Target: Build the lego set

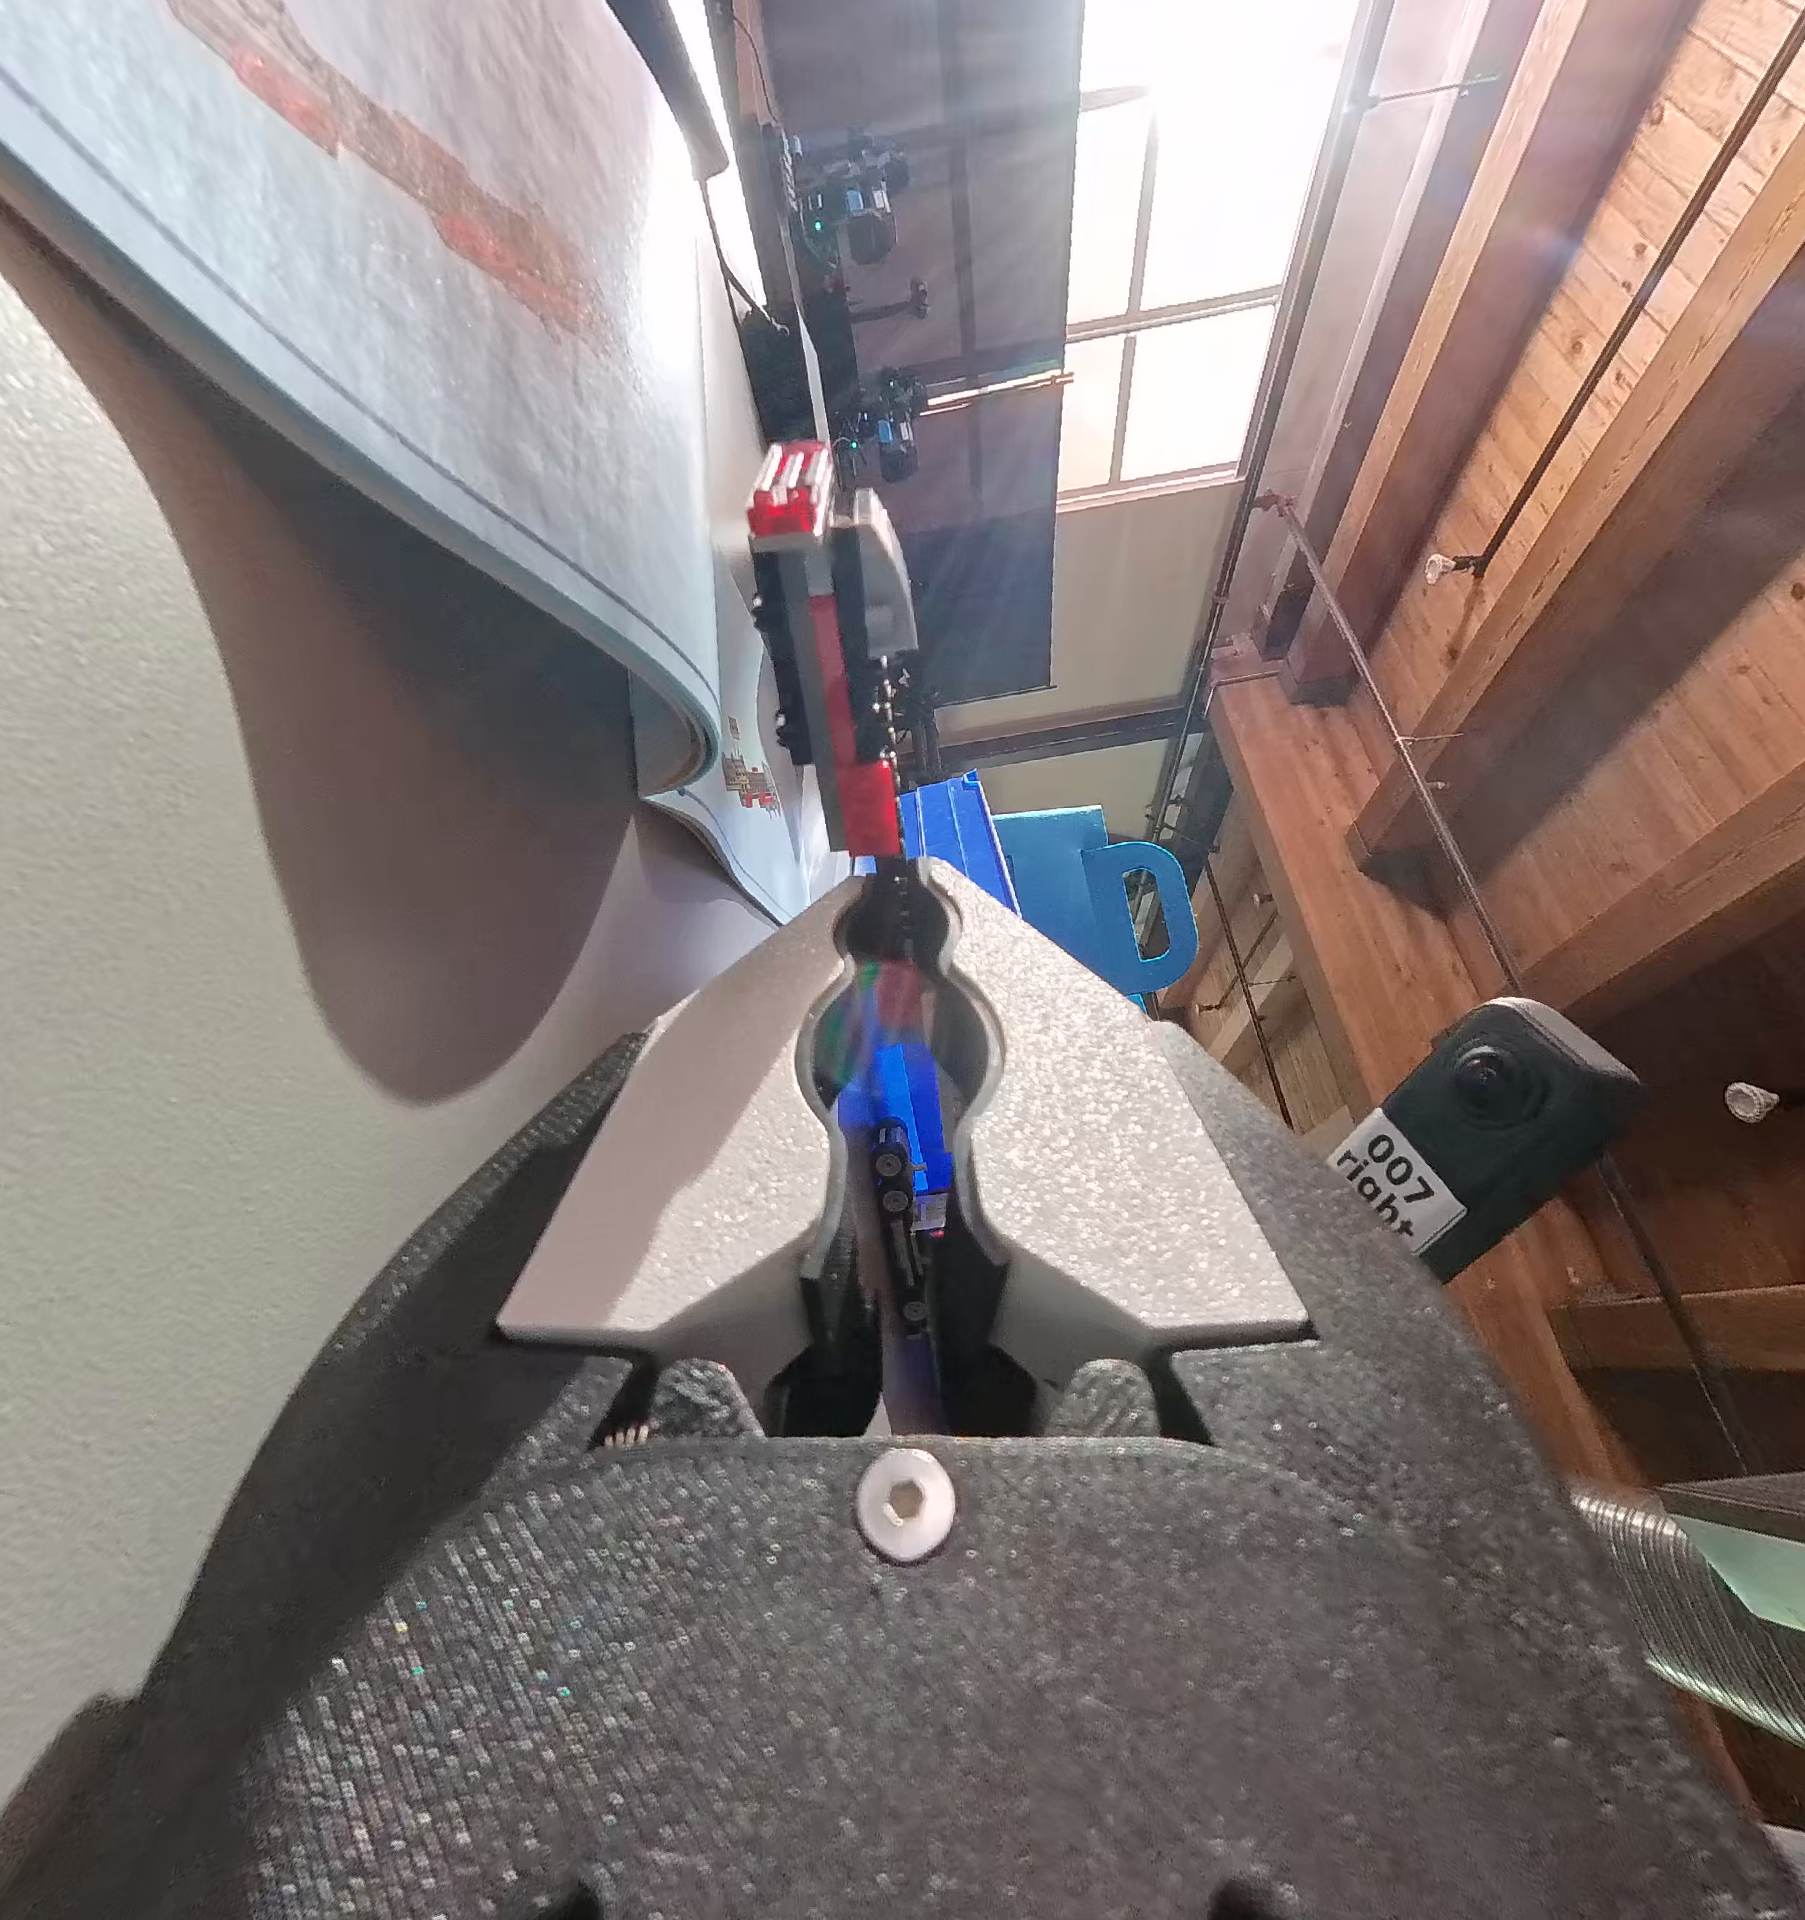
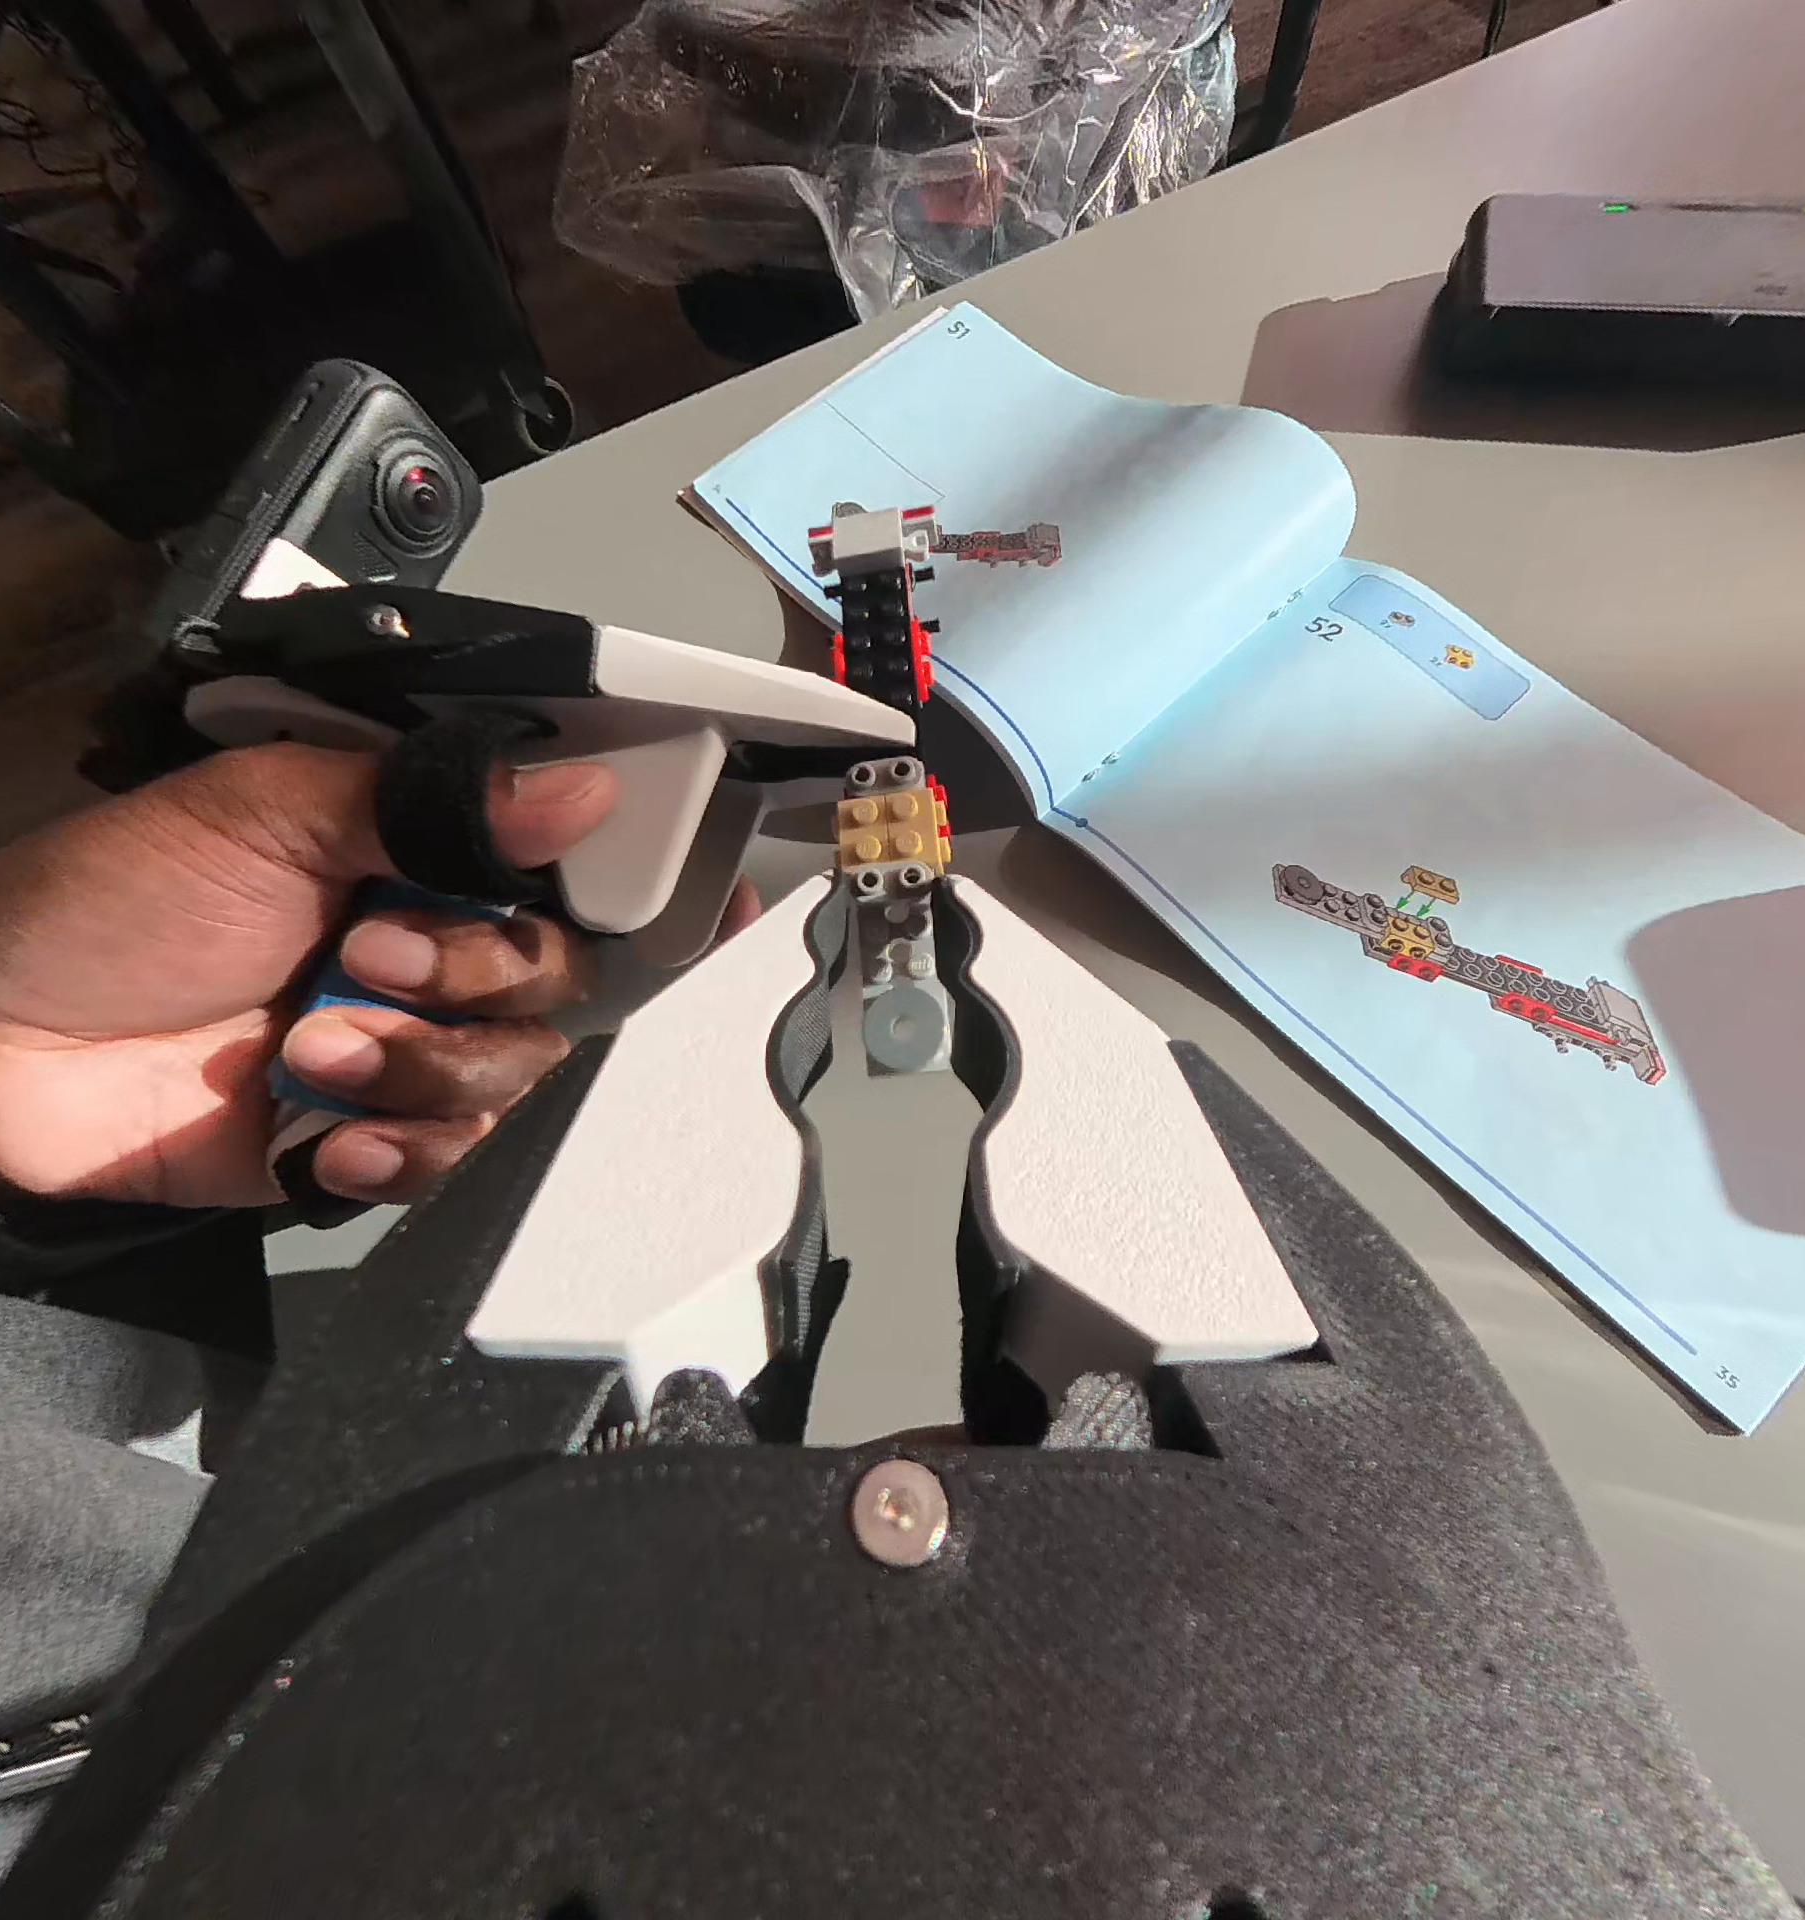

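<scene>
— Grey table underneath, sunlit. Whereabouts of the lego model?

— Off the surface, lifted between both tools. Long and thin, spanning from one gripper to the other, just above the near edge of the instruction booklet.

— Jaws?

— Right gripper closed on the grey end plate, the one with the round hole. Left gripper pinched shut across the black middle stretch, coming in sideways.

— Reason for two grips?

— Probably bracing: held at end and middle so as not to bend or snap under a press. Studs turned up toward the right wrist camera. Tan block seated between the two grips, seemingly matching the step drawn on the open page.

— And the booklet, flat and open beside the work?

— Likely for reference, within easy sight.

— Counts?

— One model, one tan block showing four studs, two grippers, one hand visible on the left tool. One booklet, two pages showing. Farther out: one dark box with small green lights on the far side of the table, one crumpled clear plastic bag past the table edge, one blue bin behind the model in the left wrist view.
</scene>
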A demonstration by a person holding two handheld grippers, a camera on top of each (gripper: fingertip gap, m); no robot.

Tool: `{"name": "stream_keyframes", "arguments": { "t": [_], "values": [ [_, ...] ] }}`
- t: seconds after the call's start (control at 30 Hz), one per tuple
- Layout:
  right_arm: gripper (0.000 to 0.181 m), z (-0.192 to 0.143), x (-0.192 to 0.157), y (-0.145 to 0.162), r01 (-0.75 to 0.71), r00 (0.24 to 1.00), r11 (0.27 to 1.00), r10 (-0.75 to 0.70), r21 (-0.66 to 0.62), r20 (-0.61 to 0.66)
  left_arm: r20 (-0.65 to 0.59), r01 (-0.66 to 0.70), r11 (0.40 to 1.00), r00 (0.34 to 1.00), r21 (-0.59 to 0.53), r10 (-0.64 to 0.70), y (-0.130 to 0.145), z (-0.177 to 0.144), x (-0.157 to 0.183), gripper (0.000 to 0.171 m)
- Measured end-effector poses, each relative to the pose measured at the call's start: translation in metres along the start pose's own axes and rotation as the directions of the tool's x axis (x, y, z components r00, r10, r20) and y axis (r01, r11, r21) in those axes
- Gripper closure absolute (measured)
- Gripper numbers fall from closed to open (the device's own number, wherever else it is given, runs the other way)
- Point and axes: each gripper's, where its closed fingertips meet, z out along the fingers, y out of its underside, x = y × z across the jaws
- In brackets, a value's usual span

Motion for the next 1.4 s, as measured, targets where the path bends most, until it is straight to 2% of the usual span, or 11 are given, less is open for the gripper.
{"name": "stream_keyframes", "arguments": {
  "t": [0.5,0.6,0.67,0.77,0.9,1.1,1.23,1.4],
  "values": [
    [0.157,0.002,0.0,0.002,-0.009,1.0,1.0,0.009,0.002,0.006,-0.002,0.001,1.0,1.0,0.0,-0.001,0.0,0.0,0.0,0.166],
    [0.151,0.0,-0.001,0.001,-0.048,0.998,0.999,0.048,0.016,0.036,-0.005,0.003,1.0,1.0,-0.001,-0.003,0.0,0.0,0.0,0.166],
    [0.15,-0.003,-0.001,0.0,-0.124,0.988,0.992,0.12,0.038,0.092,-0.01,0.004,1.0,1.0,-0.002,-0.004,0.0,-0.001,0.001,0.166],
    [0.15,-0.008,0.003,-0.004,-0.32,0.929,0.945,0.297,0.074,0.222,-0.024,0.002,1.0,1.0,-0.009,-0.002,0.001,0.0,0.003,0.166],
    [0.151,-0.01,0.002,-0.003,-0.525,0.787,0.85,0.469,0.037,0.399,-0.043,-0.007,1.0,0.999,-0.03,0.006,0.004,0.001,0.007,0.166],
    [0.155,-0.008,-0.006,-0.001,-0.636,0.652,0.772,0.553,-0.024,0.519,-0.065,-0.028,0.998,0.998,-0.053,0.024,0.009,0.002,0.012,0.166],
    [0.16,-0.01,-0.005,-0.002,-0.668,0.614,0.744,0.571,-0.028,0.544,-0.076,-0.036,0.997,0.997,-0.062,0.031,0.01,0.002,0.014,0.168],
    [0.167,-0.011,-0.005,0.0,-0.671,0.606,0.741,0.571,-0.031,0.554,-0.085,-0.053,0.996,0.995,-0.072,0.047,0.013,0.002,0.016,0.168]
  ]
}}
